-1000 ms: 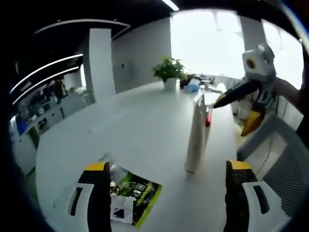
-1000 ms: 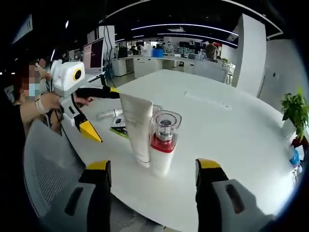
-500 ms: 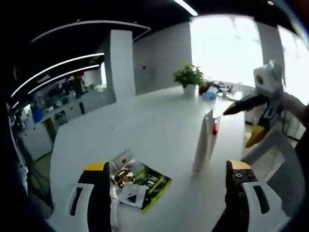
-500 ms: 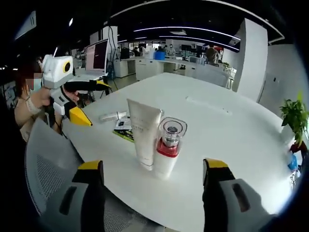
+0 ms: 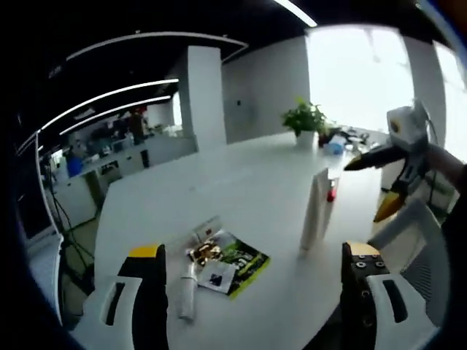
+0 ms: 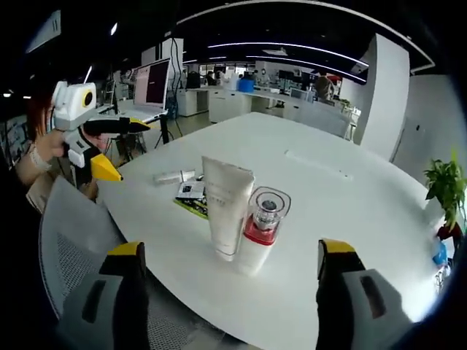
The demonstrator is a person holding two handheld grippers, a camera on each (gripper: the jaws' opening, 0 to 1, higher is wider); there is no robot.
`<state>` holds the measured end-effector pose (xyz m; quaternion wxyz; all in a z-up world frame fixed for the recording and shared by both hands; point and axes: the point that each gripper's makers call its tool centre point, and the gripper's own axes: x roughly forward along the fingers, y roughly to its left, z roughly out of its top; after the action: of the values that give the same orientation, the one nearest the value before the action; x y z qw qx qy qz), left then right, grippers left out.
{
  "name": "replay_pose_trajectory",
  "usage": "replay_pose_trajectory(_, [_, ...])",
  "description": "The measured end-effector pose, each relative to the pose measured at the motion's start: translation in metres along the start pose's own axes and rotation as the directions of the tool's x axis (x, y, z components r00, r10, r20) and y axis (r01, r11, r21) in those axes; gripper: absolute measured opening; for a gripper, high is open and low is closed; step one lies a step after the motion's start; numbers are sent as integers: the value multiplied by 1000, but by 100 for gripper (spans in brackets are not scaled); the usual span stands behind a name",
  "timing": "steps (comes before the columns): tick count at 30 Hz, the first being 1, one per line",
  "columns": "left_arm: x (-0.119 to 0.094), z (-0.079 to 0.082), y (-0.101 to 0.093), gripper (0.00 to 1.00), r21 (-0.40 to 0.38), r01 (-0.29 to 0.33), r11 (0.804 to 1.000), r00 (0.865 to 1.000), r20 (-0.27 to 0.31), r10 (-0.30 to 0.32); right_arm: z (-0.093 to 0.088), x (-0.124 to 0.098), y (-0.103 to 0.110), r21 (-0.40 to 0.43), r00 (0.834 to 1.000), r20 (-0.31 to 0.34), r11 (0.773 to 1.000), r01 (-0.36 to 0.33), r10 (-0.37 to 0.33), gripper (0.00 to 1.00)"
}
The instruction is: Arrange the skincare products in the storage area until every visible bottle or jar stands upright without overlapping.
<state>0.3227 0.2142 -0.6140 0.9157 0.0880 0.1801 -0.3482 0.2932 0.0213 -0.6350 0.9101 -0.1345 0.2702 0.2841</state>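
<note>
On the white table (image 6: 350, 219) a white tube (image 6: 227, 206) stands upright touching a red-collared, clear-capped bottle (image 6: 260, 227); my left claw (image 5: 252, 292) and right claw (image 6: 228, 292) gape wide, empty.

On the surface (image 6: 350, 219) I count one white tube (image 6: 227, 206) standing on its cap, one pump bottle with a red band (image 6: 260, 229) upright just beside it, one small tube (image 5: 188, 293) lying flat, and one green sachet (image 5: 232, 262) lying flat. One potted plant (image 5: 306, 120) stands at the far end.
</note>
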Motion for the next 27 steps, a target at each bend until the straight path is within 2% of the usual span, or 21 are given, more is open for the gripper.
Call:
replay_pose_trajectory(6, [-9, -4, 1, 97, 16, -18, 1000, 1000, -11, 18, 2, 0, 1, 4, 1000, 11, 1000, 4, -4, 99])
replay_pose_trajectory(17, [-6, -19, 9, 97, 20, -37, 999, 998, -48, 38, -1, 2, 4, 13, 1000, 5, 1000, -4, 4, 99])
replay_pose_trajectory(19, [-4, -35, 16, 97, 7, -52, 999, 992, -116, 53, -1, 2, 4, 17, 1000, 7, 1000, -1, 1, 99])
replay_pose_trajectory(21, [-1, -38, 19, 97, 15, -55, 998, 992, -114, 56, -1, 2, 3, 22, 1000, 7, 1000, 1, -1, 99])
replay_pose_trajectory(24, [0, -48, 20, 97, 24, -40, 999, 987, -152, 43, -2, 3, 2, 25, 1000, 1, 1000, 7, -7, 99])
replay_pose_trajectory(27, [3, -54, 28, 97, 23, -55, 998, 985, -162, 58, -3, 3, 0, 37, 1000, -1, 999, 15, -15, 99])
